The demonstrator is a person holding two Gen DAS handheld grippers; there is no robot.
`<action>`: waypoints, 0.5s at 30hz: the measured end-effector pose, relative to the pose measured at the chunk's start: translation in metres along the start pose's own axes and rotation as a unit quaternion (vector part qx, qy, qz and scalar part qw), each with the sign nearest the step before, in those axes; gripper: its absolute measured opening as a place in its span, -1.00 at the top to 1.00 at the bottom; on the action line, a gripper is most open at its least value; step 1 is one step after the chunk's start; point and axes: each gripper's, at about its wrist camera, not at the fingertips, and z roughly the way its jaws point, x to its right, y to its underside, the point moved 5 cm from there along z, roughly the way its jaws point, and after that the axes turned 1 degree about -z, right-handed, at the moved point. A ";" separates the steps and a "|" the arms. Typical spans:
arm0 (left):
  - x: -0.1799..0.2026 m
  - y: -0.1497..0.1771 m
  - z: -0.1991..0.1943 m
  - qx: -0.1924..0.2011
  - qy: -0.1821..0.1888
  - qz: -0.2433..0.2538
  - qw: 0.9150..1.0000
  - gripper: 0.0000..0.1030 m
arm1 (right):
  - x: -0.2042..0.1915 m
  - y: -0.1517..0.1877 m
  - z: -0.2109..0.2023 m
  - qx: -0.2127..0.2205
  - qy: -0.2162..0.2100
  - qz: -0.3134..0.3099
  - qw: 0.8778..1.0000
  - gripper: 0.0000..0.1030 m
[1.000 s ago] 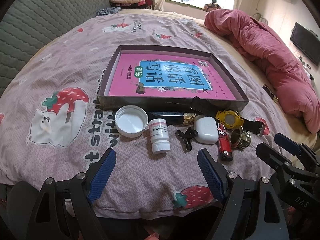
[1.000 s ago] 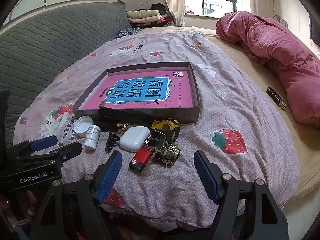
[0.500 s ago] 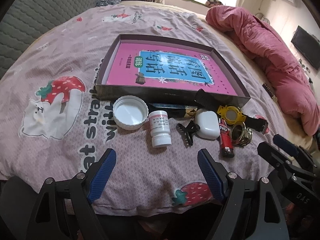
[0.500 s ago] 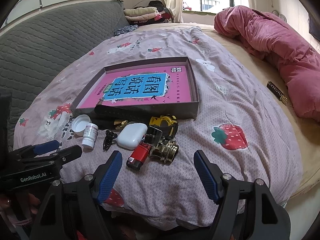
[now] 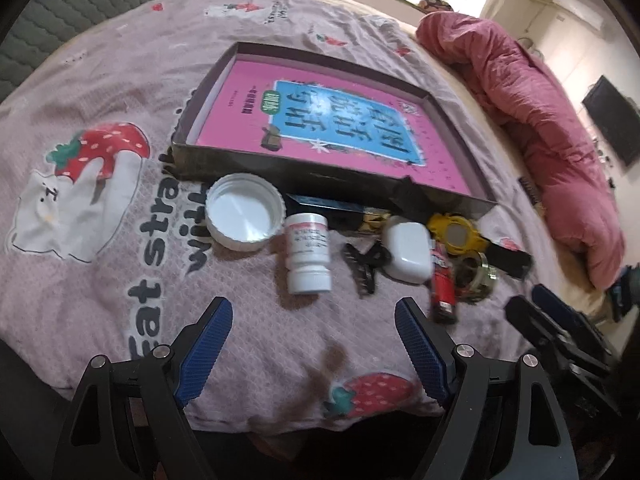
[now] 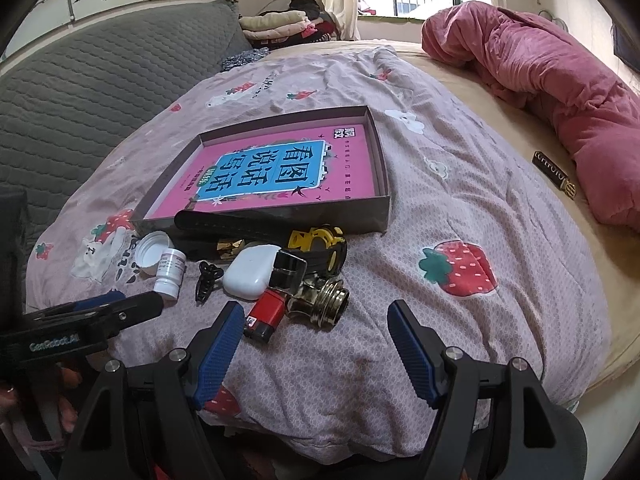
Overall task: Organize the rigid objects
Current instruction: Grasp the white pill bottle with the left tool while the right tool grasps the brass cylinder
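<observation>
Since a second ago, your left gripper has advanced toward the row of small items, which now sit larger and lower in the left wrist view; your right gripper has closed in slightly too.

Tool state: both of your grippers spread wide, nothing between the blue pads.

Items, left wrist view, centre of frame, left to right:
- white lid, open side up, touching the tray's near wall.
- white pill bottle, lying on its side, just beside the lid.
- black hair clip.
- white earbud case.
- red lighter.
- brass knob, beside the lighter.
- yellow watch, black strap running to the right.

Container: dark shallow tray, upper centre, holding a pink book.

Surface: strawberry-print bedspread. Pink quilt, upper right.
</observation>
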 end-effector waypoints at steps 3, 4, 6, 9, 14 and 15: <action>0.000 -0.002 0.006 0.000 -0.017 -0.002 1.000 -0.63 | 0.003 0.000 0.002 -0.001 -0.001 0.004 1.000 -0.42; 0.002 -0.002 0.009 -0.001 -0.015 -0.003 1.000 -0.63 | 0.004 0.000 0.003 -0.002 0.000 0.005 1.000 -0.42; 0.002 -0.004 0.013 -0.003 -0.018 0.000 1.000 -0.50 | 0.006 0.000 0.005 -0.003 0.000 0.008 1.000 -0.42; 0.007 -0.007 0.019 -0.008 -0.024 0.008 1.000 -0.22 | 0.008 0.001 0.008 -0.006 0.000 0.011 1.000 -0.42; 0.009 -0.013 0.029 -0.017 -0.016 0.011 1.000 0.03 | 0.010 0.002 0.012 -0.013 -0.003 0.014 1.000 -0.42; 0.011 -0.015 0.031 -0.017 -0.013 0.011 1.000 0.09 | 0.010 0.003 0.013 -0.015 -0.004 0.015 1.000 -0.42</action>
